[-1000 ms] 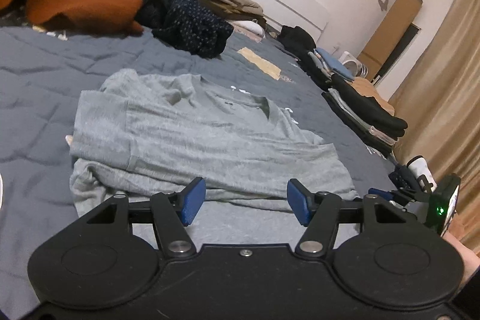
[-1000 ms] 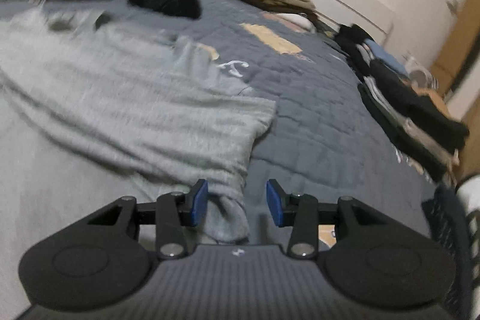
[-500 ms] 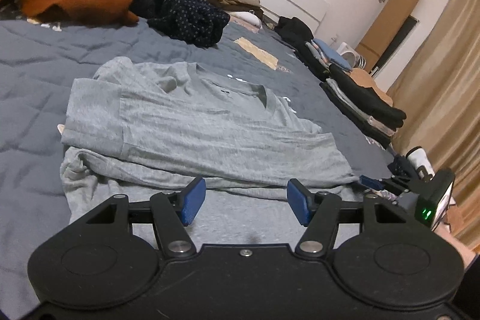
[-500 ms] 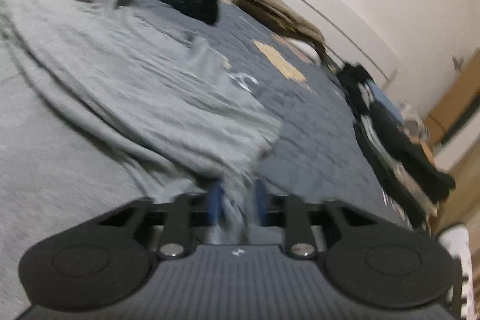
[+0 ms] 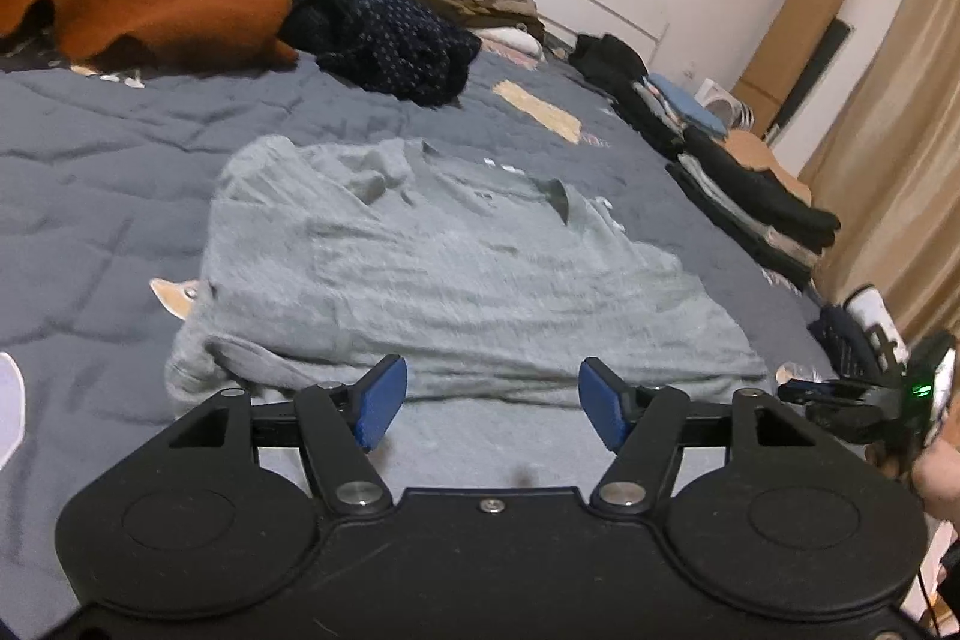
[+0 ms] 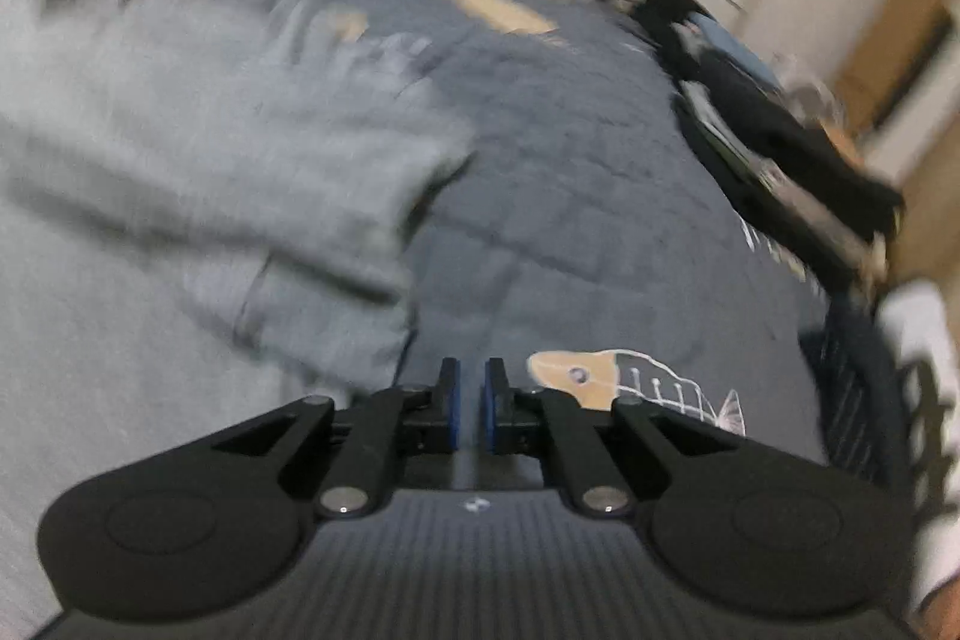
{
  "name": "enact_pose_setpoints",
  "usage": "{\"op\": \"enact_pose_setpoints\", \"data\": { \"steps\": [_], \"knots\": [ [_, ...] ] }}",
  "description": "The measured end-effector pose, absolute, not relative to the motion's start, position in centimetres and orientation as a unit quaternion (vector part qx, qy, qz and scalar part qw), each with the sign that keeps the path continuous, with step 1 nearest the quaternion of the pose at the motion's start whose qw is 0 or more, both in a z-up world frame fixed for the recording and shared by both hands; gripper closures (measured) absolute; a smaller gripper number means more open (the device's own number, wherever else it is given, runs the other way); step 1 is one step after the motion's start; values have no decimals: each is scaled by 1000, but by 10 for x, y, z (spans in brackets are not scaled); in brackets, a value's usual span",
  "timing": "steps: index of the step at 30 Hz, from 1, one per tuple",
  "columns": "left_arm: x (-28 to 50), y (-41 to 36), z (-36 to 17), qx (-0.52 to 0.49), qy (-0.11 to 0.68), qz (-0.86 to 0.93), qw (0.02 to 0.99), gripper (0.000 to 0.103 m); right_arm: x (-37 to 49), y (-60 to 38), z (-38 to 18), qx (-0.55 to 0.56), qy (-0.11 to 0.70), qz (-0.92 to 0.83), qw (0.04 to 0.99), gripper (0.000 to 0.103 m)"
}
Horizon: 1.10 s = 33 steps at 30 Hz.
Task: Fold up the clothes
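Grey shirt lies partly folded on the dark quilt of the bed. Left gripper hangs over its near edge, fingers spread wide, empty. Right gripper has its fingers nearly closed, with nothing between them, beside the shirt's corner; this view is blurred.

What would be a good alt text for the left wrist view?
An open black claw with blue pads hovers at the near edge of a half-folded grey shirt on a dark quilted bed. Unfolded clothes lie behind; folded stacks line the right.
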<state>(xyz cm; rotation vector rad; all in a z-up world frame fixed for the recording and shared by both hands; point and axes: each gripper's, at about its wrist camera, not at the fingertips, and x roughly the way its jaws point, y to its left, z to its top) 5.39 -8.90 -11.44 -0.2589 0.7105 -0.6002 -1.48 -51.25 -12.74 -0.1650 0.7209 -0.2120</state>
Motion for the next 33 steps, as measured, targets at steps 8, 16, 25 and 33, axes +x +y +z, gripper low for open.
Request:
{"op": "enact_pose_setpoints", "data": {
  "steps": [8,16,25,33],
  "knots": [
    [53,-92,-102,-86,323,-302,893,40,-12,-554,-122,223,322,-69,918,77],
    [75,-162,-74,-17,297,-381,876,40,-15,-579,-159,471,324,-87,816,72],
    [134,-333,-52,72,304,-516,798,40,-15,-583,-176,541,305,-113,776,68],
    [177,-444,-103,146,353,-530,757,58,-17,-588,-189,593,284,-132,742,62]
  ]
}}
